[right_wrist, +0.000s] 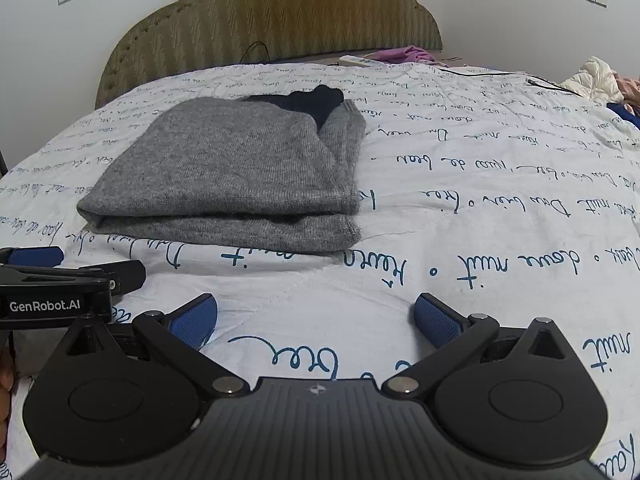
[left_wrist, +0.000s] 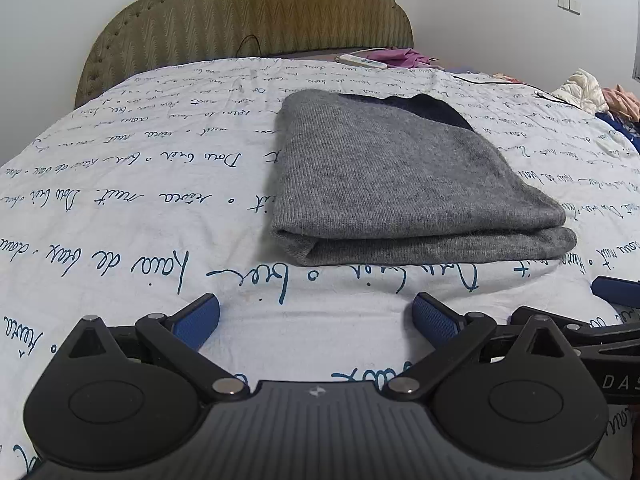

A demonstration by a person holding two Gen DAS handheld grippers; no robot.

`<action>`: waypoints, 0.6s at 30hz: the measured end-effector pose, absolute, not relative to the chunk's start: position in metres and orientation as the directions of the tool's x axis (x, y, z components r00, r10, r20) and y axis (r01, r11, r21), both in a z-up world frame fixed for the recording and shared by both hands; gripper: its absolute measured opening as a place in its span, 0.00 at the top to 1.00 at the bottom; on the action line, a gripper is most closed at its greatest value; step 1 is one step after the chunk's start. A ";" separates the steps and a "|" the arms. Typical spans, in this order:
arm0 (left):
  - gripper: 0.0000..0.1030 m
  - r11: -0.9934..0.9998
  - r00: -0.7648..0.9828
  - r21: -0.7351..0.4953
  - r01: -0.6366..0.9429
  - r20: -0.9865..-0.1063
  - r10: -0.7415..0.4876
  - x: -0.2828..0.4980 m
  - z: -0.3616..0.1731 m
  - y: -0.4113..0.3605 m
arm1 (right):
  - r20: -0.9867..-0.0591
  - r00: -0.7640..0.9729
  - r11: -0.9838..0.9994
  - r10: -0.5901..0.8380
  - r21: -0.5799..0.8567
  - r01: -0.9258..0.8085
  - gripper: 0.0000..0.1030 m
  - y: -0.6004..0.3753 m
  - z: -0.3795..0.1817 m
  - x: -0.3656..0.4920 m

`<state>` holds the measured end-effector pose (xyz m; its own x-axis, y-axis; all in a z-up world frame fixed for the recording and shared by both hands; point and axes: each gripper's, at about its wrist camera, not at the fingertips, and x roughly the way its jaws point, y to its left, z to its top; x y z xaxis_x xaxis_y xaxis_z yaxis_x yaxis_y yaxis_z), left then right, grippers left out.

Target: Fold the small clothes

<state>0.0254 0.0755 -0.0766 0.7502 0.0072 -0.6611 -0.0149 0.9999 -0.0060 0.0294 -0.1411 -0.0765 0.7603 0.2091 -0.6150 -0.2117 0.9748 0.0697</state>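
A grey knit garment (left_wrist: 400,176) lies folded in a flat rectangle on the bed, with a dark navy part showing at its far end. It also shows in the right wrist view (right_wrist: 240,176). My left gripper (left_wrist: 316,316) is open and empty, a little short of the garment's near folded edge. My right gripper (right_wrist: 316,316) is open and empty, near and to the right of the garment. Each gripper shows at the edge of the other's view, the right one (left_wrist: 612,292) and the left one (right_wrist: 36,258).
The bed has a white quilt with blue script (left_wrist: 140,208). An upholstered headboard (left_wrist: 248,12) stands behind. A remote (left_wrist: 360,60), purple cloth (left_wrist: 400,56), a black cable (left_wrist: 520,84) and a pile of clothes (left_wrist: 592,92) lie at the far right.
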 end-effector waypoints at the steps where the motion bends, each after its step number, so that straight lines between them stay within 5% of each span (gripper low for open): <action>1: 0.00 1.000 0.750 -0.005 -0.015 -0.661 0.008 0.025 -0.077 0.075 | -0.613 0.761 0.975 0.210 0.071 -0.212 0.02 -0.141 -0.076 0.029; 18: 0.00 1.000 0.751 -0.008 -0.014 -0.661 0.005 0.025 -0.076 0.076 | -0.616 0.763 0.976 0.196 0.049 -0.212 0.02 -0.138 -0.076 0.028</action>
<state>0.0247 0.0755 -0.0765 0.7506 0.0053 -0.6608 -0.0142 0.9999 -0.0080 0.0280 -0.1382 -0.0762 0.7628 0.1962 -0.6162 -0.2117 0.9761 0.0487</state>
